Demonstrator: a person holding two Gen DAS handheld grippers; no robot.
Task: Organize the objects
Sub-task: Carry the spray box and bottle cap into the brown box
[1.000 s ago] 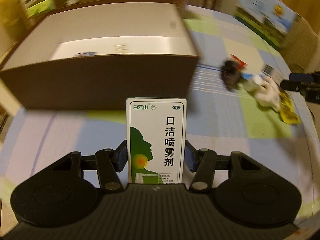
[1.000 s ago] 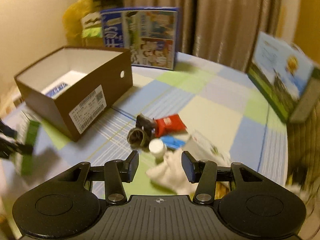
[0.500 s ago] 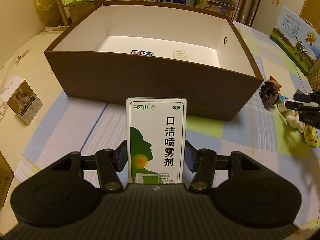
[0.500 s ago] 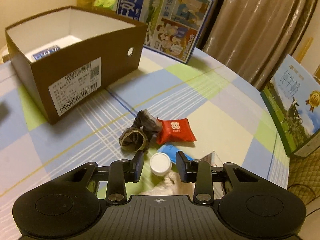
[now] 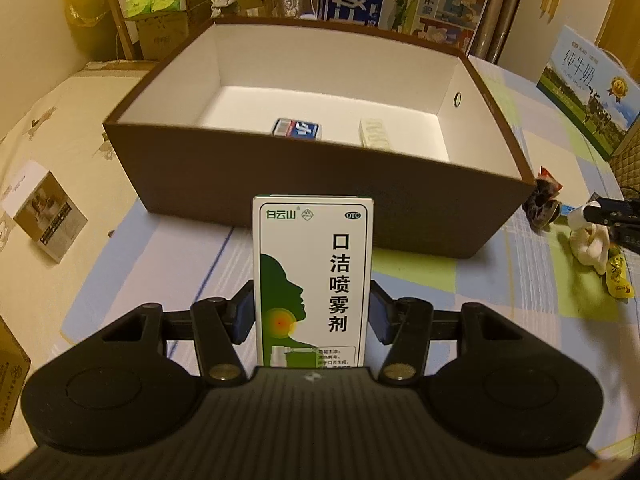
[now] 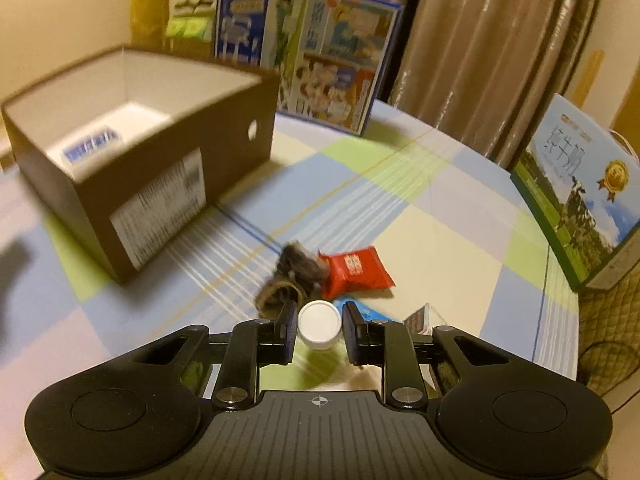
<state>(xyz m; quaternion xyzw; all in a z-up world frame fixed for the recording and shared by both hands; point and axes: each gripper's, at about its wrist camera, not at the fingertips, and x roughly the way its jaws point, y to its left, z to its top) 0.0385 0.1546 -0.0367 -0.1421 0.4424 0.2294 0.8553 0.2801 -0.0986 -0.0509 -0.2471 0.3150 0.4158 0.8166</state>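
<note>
Gripping the green-and-white spray carton [image 5: 313, 280] upright between its fingers [image 5: 245, 316], the left gripper [image 5: 312, 318] holds it above the checked worktop [image 5: 132, 276], just short of the near wall of the brown box [image 5: 320, 184]. That step looks like a carry-and-drop: the carton must rise over the rim, go forward, and be let go on the white floor, clear of the 2 small packets already lying there, a blue one [image 5: 297, 128] and a pale one [image 5: 374, 136].

On the other side, the right gripper [image 6: 319, 328] has its fingers nearly closed around a white bottle cap [image 6: 319, 324]; whether they press it yet I cannot tell. Just beyond lie a dark scrunchie [image 6: 288, 276] and a red sachet [image 6: 354, 272], touching each other. Farther off stands the same box [image 6: 168, 184], where the bottle should go next.
</note>
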